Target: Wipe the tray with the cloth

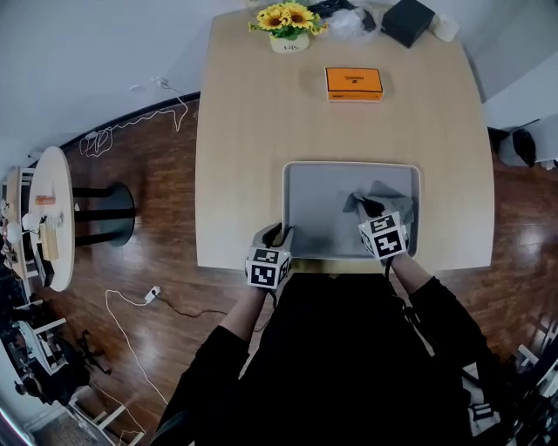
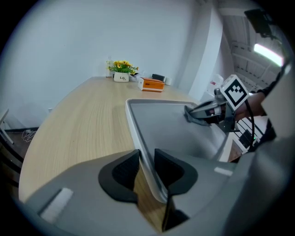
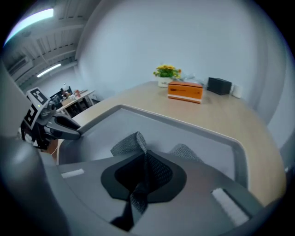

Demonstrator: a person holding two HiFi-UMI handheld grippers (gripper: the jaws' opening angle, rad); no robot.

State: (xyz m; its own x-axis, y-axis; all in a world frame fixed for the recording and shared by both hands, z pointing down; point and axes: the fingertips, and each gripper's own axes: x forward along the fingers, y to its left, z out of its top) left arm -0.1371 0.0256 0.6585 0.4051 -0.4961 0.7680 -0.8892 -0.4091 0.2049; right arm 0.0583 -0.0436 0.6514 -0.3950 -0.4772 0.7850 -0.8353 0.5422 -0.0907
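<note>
Pins tray (image 1: 349, 164) rim at seven o'clock in left gripper (image 2: 146, 171), likely steadying it; clamps cloth (image 1: 389, 192) in right gripper (image 3: 144, 177) at four o'clock for wiping.

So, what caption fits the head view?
The left gripper clamps the tray by its rim while the right gripper holds the cloth on it.

orange box (image 1: 354, 84), sunflower pot (image 1: 289, 28), black box (image 1: 407, 21) on table (image 1: 248, 131)

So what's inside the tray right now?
Only the grey cloth, bunched toward the right of the tray and pinched by the right gripper. The floor under the cloth is covered.
</note>
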